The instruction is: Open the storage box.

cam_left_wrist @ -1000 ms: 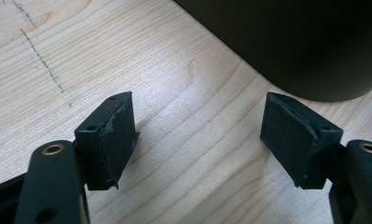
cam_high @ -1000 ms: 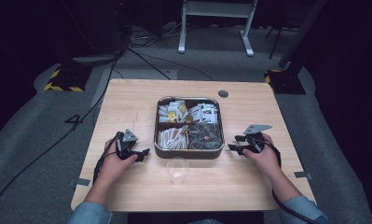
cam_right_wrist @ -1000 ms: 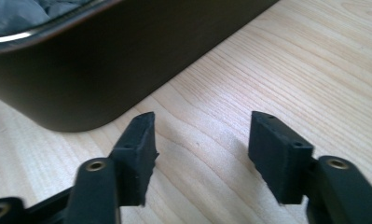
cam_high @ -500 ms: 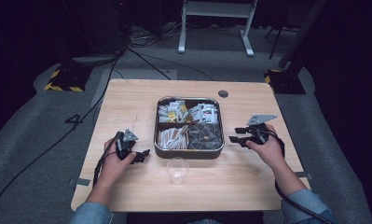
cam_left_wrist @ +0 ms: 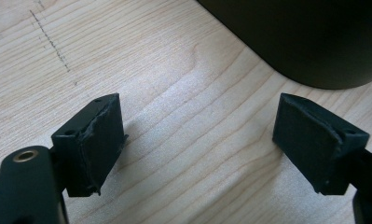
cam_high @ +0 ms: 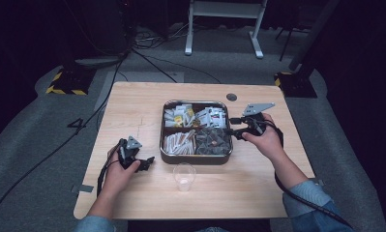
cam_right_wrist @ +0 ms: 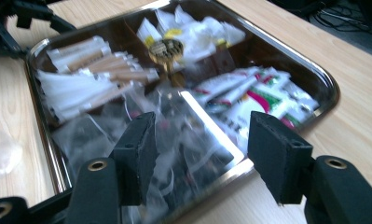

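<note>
Hovering over the tray, right tongs have just been opening, empty.

Bare wood lies ahead of the left gripper, nothing between its spread jaws; just beyond them the tray wall blocks the way on that side. The cup stands near the tray's front edge, leaving only a narrow lane between them. The right gripper hangs at the tray's right rim, its jaws just opening with nothing between them, packets heaped beneath. The table left of the tray is open.
</note>
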Tool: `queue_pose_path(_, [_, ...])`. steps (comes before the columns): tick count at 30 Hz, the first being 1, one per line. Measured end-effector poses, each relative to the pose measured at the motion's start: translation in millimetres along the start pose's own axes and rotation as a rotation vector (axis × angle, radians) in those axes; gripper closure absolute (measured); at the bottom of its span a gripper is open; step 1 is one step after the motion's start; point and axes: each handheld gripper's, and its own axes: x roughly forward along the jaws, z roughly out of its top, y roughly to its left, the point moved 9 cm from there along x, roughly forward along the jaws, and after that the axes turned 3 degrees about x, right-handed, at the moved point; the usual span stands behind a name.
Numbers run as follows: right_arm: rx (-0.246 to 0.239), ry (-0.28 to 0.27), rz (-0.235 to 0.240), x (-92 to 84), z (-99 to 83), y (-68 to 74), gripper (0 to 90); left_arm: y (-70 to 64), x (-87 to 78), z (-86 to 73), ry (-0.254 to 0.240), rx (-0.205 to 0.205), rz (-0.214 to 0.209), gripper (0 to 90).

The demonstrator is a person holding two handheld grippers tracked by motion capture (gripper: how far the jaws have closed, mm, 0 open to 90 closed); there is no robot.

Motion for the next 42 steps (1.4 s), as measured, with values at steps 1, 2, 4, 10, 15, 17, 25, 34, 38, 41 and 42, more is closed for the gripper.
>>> queue_pose_path(1, [-0.003,0.000,0.004,1.9,3.1,1.3,42.6,0.2,-0.1,0.0,0.001,0.002,0.001,16.8])
queue_pose_path(2, [-0.007,-0.001,0.004,3.9,6.2,2.1,42.5,0.4,-0.1,0.0,0.001,0.005,0.001,16.8])
queue_pose_path(4, [-0.009,-0.004,0.008,8.4,11.9,3.7,42.4,0.4,-0.1,0.0,0.001,0.005,0.001,16.8])
queue_pose_path(10, [-0.038,0.057,0.000,34.5,13.3,3.7,42.4,0.1,-0.1,-0.1,0.005,0.004,-0.005,16.7])
queue_pose_path(15, [-0.029,0.029,0.020,44.7,27.5,6.8,42.0,0.0,0.3,0.3,0.004,0.004,-0.010,16.7])
queue_pose_path(17, [-0.038,0.036,0.017,48.6,30.4,7.4,41.4,-0.1,0.5,0.4,0.003,0.004,-0.010,16.6])
queue_pose_path(25, [-0.036,0.048,0.031,69.3,39.5,9.9,42.1,-0.1,0.6,0.5,0.003,0.003,-0.010,16.6])
queue_pose_path(34, [-0.031,0.085,0.051,95.6,37.2,15.5,41.7,-0.2,0.7,0.5,0.003,0.005,-0.012,16.6])
queue_pose_path(38, [-0.013,0.116,0.051,104.9,33.1,18.6,43.4,-0.2,0.7,0.6,0.003,0.005,-0.012,16.6])
queue_pose_path(41, [-0.003,0.127,0.050,109.3,31.7,19.4,44.8,-0.2,0.7,0.6,0.003,0.005,-0.012,16.6])
queue_pose_path(42, [-0.003,0.129,0.046,110.8,31.8,19.4,46.0,-0.2,0.7,0.6,0.002,0.005,-0.012,16.6])
